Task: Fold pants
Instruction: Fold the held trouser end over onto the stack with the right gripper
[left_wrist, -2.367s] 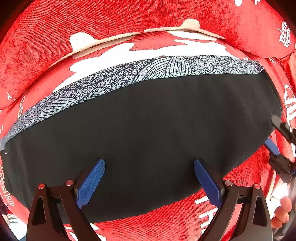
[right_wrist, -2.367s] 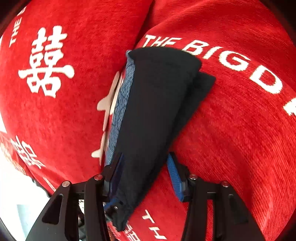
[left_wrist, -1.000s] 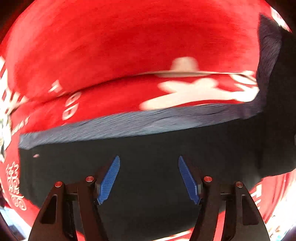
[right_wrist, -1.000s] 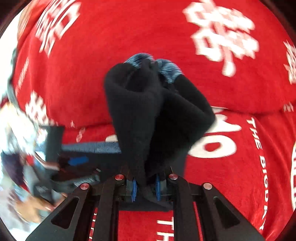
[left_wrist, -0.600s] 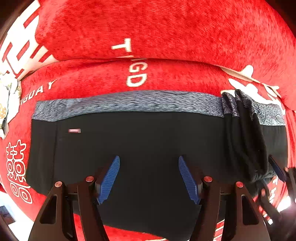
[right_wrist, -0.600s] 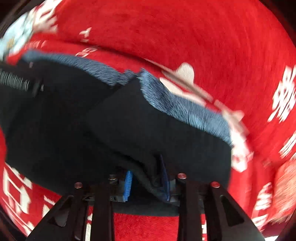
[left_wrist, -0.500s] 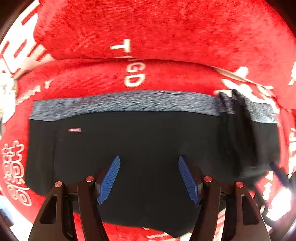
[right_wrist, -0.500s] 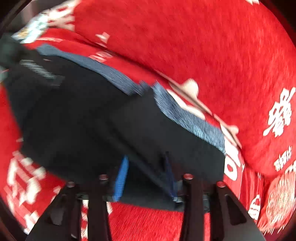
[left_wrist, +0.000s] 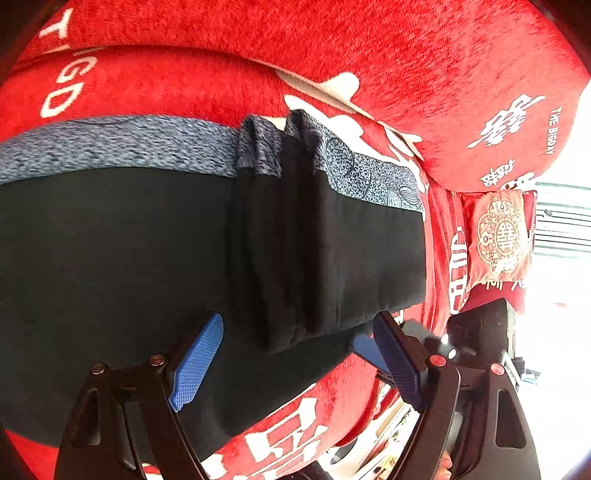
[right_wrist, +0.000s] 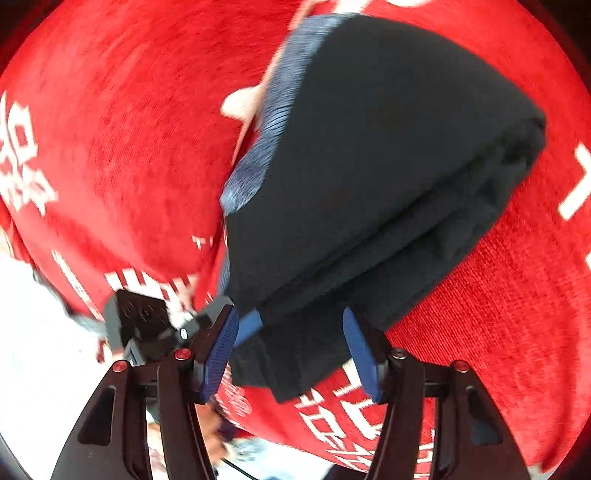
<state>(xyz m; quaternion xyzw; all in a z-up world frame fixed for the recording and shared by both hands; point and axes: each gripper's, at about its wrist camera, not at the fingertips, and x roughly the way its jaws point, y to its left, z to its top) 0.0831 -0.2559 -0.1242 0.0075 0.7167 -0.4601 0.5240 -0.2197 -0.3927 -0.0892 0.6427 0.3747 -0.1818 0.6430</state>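
Partly blurred: pants (left_wrist: 147, 240) folded; left hand-held gripper (left_wrist: 295, 354) agape, right hand-held gripper (right_wrist: 291, 350) agape, both empty.

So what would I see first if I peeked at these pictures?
Mostly the bright red plush sofa cover with white lettering, filling both views. Lying across it are the black pants with a speckled blue-grey waistband, one end folded over on top of the rest. Near the bottom of each view are blue-padded fingers: the left gripper and the right gripper both stand open at the cloth's near edge.
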